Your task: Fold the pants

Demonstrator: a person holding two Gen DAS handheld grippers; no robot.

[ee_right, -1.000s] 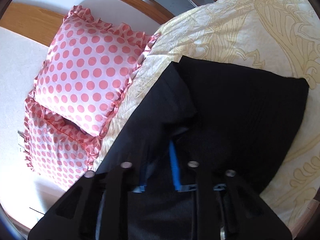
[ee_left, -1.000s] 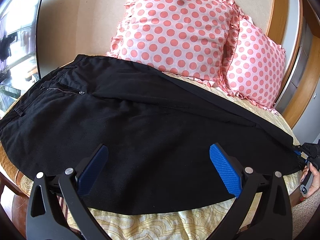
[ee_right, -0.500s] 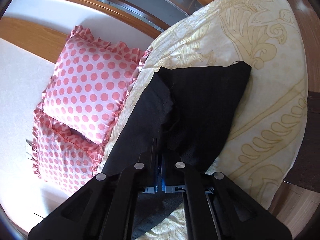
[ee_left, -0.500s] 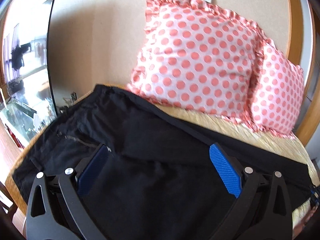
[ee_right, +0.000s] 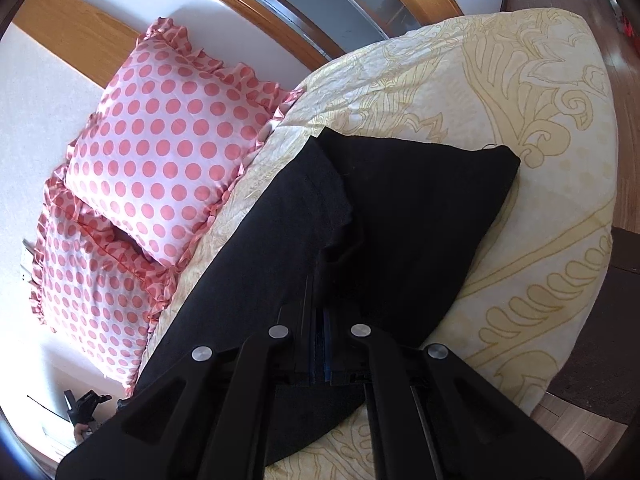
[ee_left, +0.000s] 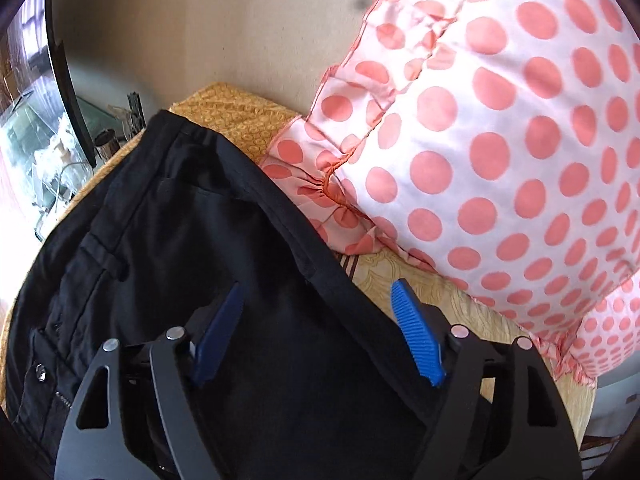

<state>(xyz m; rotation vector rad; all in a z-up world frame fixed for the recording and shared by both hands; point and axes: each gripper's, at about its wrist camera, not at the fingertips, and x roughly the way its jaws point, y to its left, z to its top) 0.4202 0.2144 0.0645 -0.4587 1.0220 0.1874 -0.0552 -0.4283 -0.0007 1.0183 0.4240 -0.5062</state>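
On bed [ee_right: 540,128] — black pants [ee_right: 400,208] — no containers.

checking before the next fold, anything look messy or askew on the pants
Yes: near the right gripper, the upper leg end of the black pants sits rumpled and short of the lower one, so the hems don't line up.

1 blk pants [ee_right: 400,216], 2 dotted pillows [ee_right: 160,160], 2 grippers [ee_left: 316,332]
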